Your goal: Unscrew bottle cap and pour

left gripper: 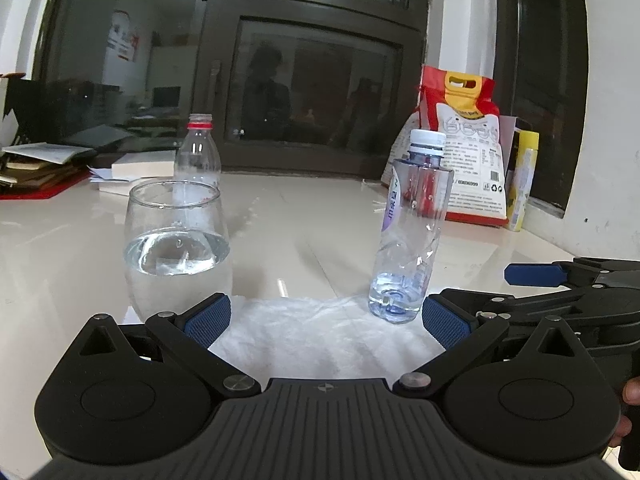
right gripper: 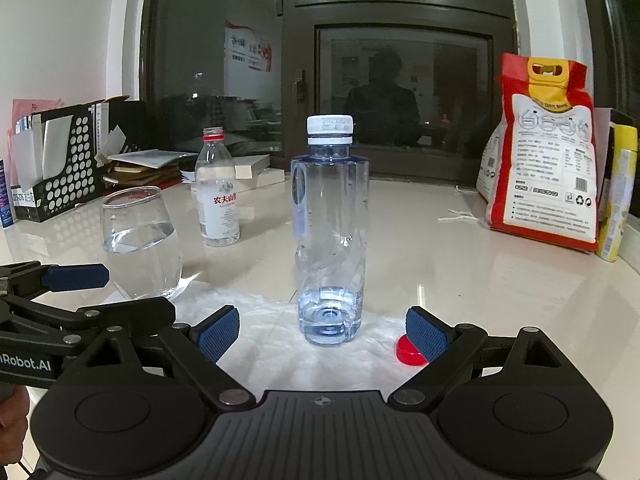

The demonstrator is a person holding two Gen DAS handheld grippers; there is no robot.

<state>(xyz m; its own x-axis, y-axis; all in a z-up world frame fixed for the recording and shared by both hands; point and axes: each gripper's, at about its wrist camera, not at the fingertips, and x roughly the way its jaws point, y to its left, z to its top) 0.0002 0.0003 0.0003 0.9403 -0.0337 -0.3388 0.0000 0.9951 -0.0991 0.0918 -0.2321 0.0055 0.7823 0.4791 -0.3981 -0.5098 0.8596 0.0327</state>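
Your left claw and right claw both sit released, gripping nothing. The capped water bottle stands upright on the white cloth, between the right claw's pads, glass of water to its left

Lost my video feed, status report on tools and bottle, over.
Left tool open, right tool open, both empty. Blue bottle upright on white cloth, white cap on. Red cap by right pad; glass left.

Ceiling strip lights glare in the dark window; glossy table shines; fisheye bends sharp edges.
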